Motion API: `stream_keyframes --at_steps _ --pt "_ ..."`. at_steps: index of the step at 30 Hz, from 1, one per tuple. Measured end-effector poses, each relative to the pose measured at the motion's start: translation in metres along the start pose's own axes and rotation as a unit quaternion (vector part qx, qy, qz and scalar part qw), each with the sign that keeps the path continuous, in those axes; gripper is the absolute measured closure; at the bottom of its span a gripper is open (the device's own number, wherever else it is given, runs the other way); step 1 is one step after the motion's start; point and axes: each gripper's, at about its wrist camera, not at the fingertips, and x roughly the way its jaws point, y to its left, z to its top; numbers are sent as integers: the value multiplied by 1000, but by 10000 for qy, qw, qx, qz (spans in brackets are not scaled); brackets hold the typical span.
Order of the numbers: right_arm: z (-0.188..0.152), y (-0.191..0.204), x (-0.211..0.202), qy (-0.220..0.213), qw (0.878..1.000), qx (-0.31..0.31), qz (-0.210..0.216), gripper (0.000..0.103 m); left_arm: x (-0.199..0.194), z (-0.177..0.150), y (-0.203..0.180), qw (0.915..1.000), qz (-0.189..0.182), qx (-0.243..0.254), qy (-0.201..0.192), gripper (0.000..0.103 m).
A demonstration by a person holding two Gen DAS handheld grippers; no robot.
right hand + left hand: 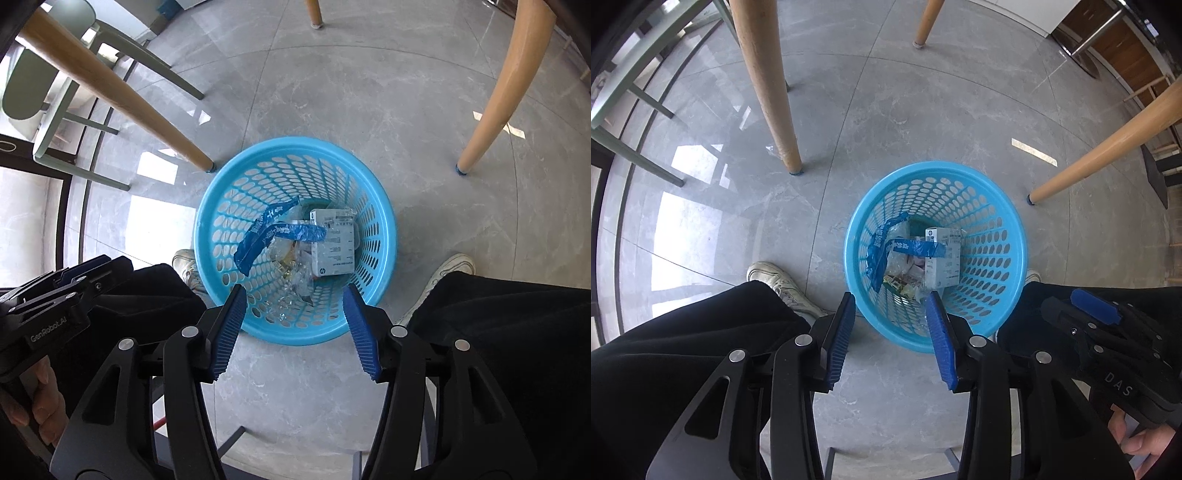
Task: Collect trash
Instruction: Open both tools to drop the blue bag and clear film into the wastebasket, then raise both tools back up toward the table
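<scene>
A blue perforated trash basket (997,206) stands on the grey tiled floor; it also shows in the right wrist view (229,195). Inside lie a white box (943,258) (334,242), a blue plastic wrapper (882,251) (266,232) and clear crumpled plastic (291,288). My left gripper (891,297) is open and empty, held above the basket's near rim. My right gripper (293,291) is open and empty, also above the near rim. In the left wrist view the right gripper (1097,306) shows at the right edge.
Wooden table legs (768,88) (1108,147) (122,99) (495,96) stand around the basket. A green chair frame (92,74) is at the left. The person's black trousers (683,332) and white shoes (779,280) (450,269) flank the basket.
</scene>
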Motion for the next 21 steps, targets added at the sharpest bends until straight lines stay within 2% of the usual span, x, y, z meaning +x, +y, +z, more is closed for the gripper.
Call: stream_keyframes --at_steps 5,10,21 --pt "-14 4 -33 -315 9994 -164 53 47 -27 -11 1 9996 -94 24 -267 54" --pt "-28 4 -76 -760 9966 -301 22 39 -63 -29 1 9976 -207 132 -654 46" --pt "-63 18 -164 -1696 9826 -759 67 29 -143 -68 -9 9855 -270 582 -1572 35"
